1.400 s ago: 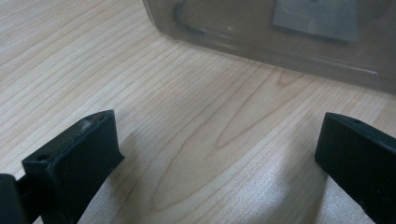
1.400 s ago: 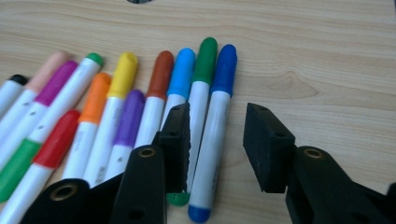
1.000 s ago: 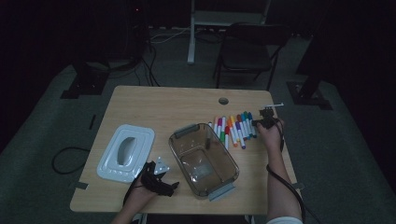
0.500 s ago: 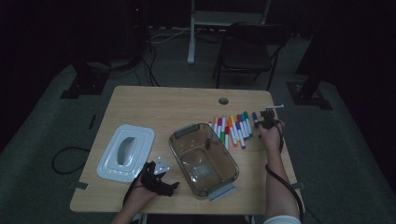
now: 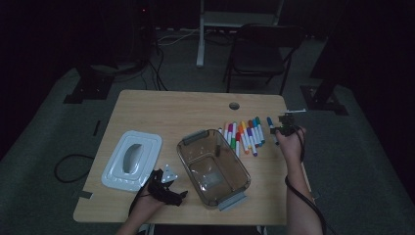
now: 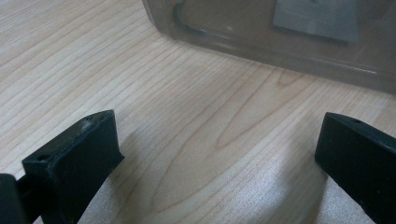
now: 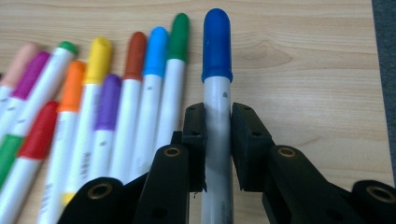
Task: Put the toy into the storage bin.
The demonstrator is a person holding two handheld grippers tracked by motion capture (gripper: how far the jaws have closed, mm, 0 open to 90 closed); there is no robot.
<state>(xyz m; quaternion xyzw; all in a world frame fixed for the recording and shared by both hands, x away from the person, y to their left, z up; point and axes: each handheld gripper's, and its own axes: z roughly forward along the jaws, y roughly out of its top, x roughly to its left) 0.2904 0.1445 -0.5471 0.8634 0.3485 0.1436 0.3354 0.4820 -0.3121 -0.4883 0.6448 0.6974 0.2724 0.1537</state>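
Note:
A row of several colored markers (image 5: pixel 242 134) lies on the wooden table (image 5: pixel 171 112) at the right. My right gripper (image 5: pixel 281 128) is shut on the white barrel of a blue-capped marker (image 7: pixel 217 46), which sits just right of the green-capped one (image 7: pixel 177 37). The black pads (image 7: pixel 194 126) press on the barrel from both sides, and the cap points away from me. A clear plastic container (image 5: pixel 213 166) stands in the middle. My left gripper (image 5: pixel 171 192) rests low at the container's near left corner, open, with bare wood between its jaws (image 6: pixel 219 135).
A white lid (image 5: pixel 131 159) lies at the left of the table. The container's wall (image 6: pixel 280 42) is close in front of the left gripper. A cable hole (image 5: pixel 234 105) is near the far edge. A folding chair (image 5: pixel 259 54) stands beyond the table.
The right hand has shifted a little up and to the right with the blue-capped marker, which now sits slightly apart from the row. The left hand has stayed put.

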